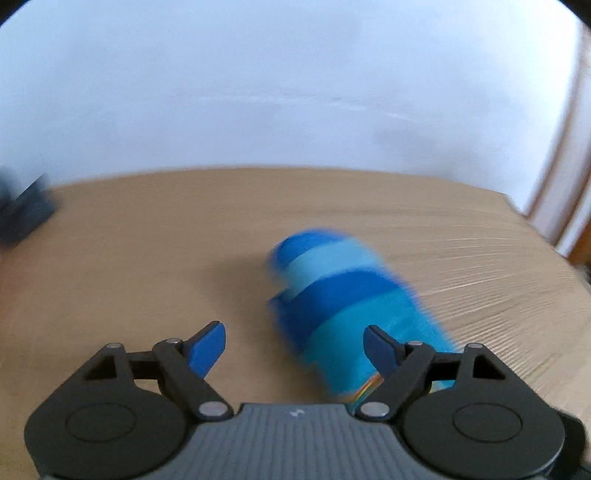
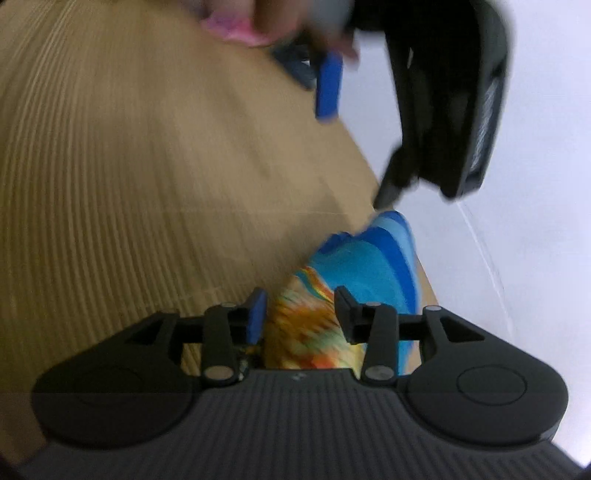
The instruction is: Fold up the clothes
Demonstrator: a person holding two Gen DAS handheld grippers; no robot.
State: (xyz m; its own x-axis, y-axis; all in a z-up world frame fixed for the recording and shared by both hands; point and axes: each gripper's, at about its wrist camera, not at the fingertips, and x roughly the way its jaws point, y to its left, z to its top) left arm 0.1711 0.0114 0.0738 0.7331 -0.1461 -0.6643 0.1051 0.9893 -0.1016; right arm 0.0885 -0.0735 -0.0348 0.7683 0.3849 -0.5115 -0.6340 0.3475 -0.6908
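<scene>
Garment: we see a blue-striped cloth (image 1: pixel 347 306) bunched into a compact roll on the table (image 1: pixel 147 266), with an orange patterned end (image 2: pixel 306 325) turned toward our right tool; in the left view it lies from 12 to 4 o'clock of the left gripper

Left gripper: our left gripper (image 1: pixel 294 349) has its jaws spread wide with nothing between them; the roll sits just past its right finger, partly behind it

Why left is so: we judge it is held low and open beside the roll so it can either take an edge or stay clear of it; the pictures do not settle which

Right gripper: our right gripper (image 2: pixel 300 317) has the patterned end filling the gap between its fingers; the gap is narrower than the left's, yet the blur keeps us from telling whether the pads are pinching the cloth or only straddling it

Why right is so: coming in from the end of the roll, it lines up with the length of the cloth, which suits lifting or settling that end

Table edge: in the right view the roll lies close to the edge at 1 o'clock, so we think a pull that way could drag it off

Stage: a roll this tight fits either a folded piece or a bundle waiting to be spread

Other: pink cloth (image 2: pixel 236 26) at 11 o'clock in the right view, well apart
</scene>
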